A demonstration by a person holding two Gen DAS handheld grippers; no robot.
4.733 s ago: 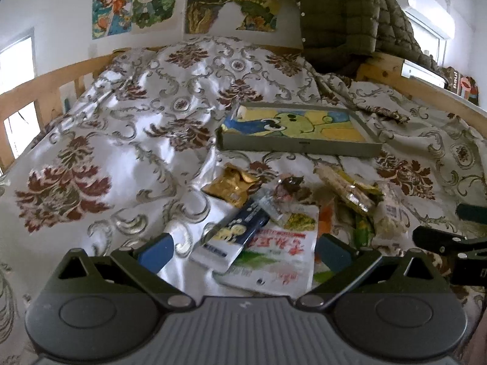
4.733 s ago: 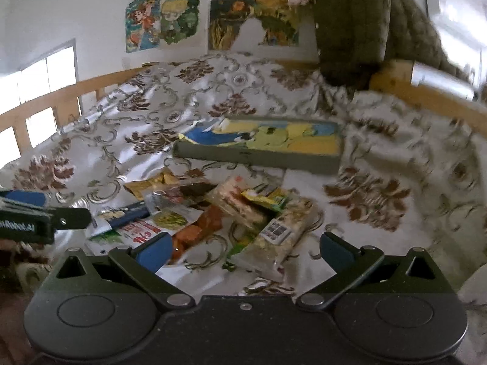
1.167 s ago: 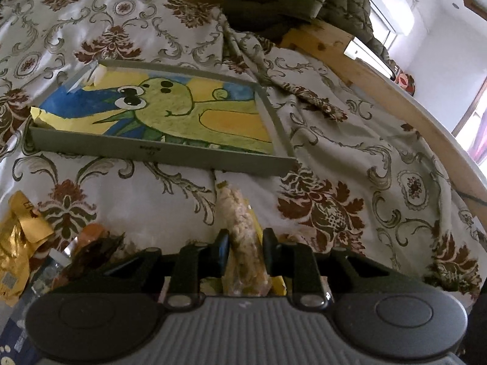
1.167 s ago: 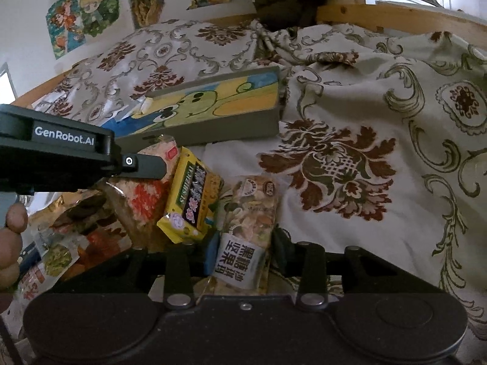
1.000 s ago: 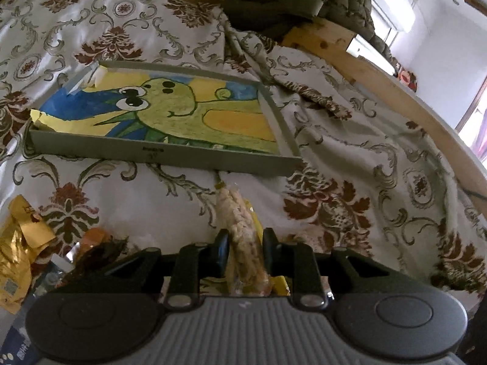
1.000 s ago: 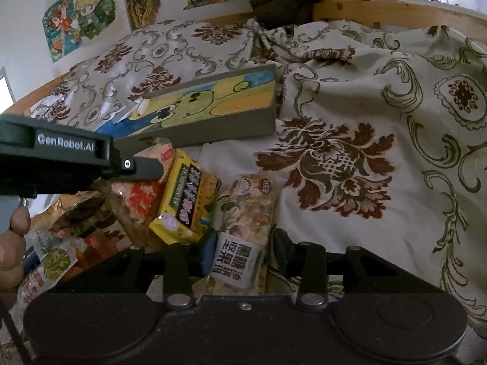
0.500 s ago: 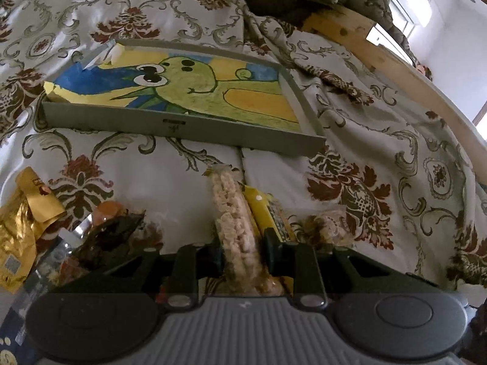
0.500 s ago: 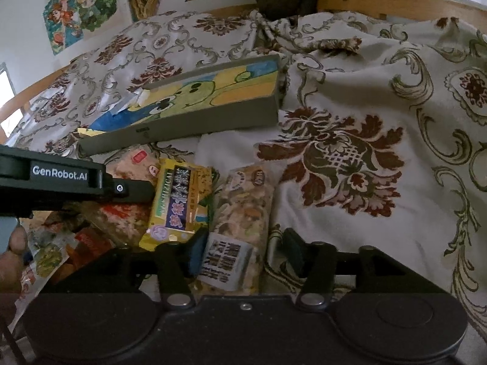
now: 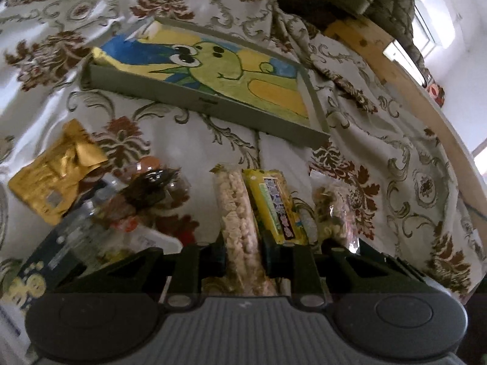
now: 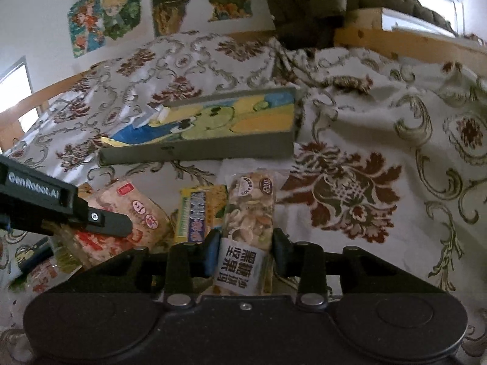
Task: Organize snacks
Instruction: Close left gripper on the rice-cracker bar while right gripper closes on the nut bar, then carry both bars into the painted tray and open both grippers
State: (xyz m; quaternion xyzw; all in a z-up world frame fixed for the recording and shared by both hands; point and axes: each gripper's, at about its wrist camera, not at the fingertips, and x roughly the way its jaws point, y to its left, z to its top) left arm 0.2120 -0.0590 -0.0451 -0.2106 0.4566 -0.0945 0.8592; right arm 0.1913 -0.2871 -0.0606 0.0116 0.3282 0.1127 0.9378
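My left gripper (image 9: 243,251) is shut on a clear pack of pale rice crackers (image 9: 239,213), lifted on edge. My right gripper (image 10: 243,251) is shut on a nut bar pack with a white label (image 10: 249,213). A yellow snack bar (image 9: 275,205) lies between the two packs; it also shows in the right wrist view (image 10: 197,210). The grey tray with a green cartoon drawing (image 9: 197,100) lies just beyond the snacks, also seen in the right wrist view (image 10: 197,150). The left gripper's body (image 10: 61,213) crosses the right wrist view at left.
A gold pouch (image 9: 57,182), a dark wrapped snack (image 9: 146,188) and a navy box (image 9: 45,269) lie to the left on the patterned bedspread. A wooden bed rail (image 9: 426,100) runs along the right. A green quilted jacket (image 10: 304,3) hangs behind.
Both grippers closed on their packs earlier and have now lifted and tilted them. The right gripper has tightened on the nut bar; the tray appears nearer in both views.
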